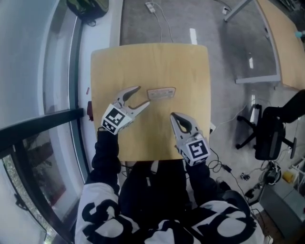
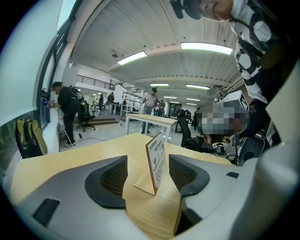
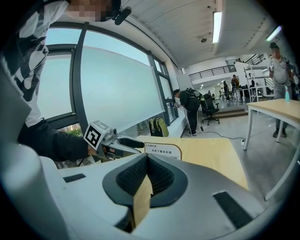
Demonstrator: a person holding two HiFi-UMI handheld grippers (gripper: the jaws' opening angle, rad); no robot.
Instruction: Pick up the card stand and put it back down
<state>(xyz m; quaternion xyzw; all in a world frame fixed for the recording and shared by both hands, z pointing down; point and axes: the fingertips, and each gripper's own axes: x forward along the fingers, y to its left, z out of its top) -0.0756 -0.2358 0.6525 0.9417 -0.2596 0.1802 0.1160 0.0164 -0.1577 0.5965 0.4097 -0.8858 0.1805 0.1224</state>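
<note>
A small wooden card stand (image 1: 161,93) with a printed card stands upright near the middle of the light wooden table (image 1: 190,66). My left gripper (image 1: 142,96) is open at the stand's left end. In the left gripper view the card stand (image 2: 156,161) rises between the two dark pads (image 2: 112,177), with a gap on either side. My right gripper (image 1: 174,117) is shut and empty, nearer the table's front edge and to the right of the stand. From the right gripper view the card stand (image 3: 162,151) faces me, with the left gripper (image 3: 127,143) beside it.
A glass window wall with a dark rail (image 1: 43,121) runs along the table's left. A black office chair (image 1: 269,133) and cables lie on the floor at the right. Another table (image 1: 286,43) is at the far right. A dark bag (image 1: 88,8) sits beyond the table.
</note>
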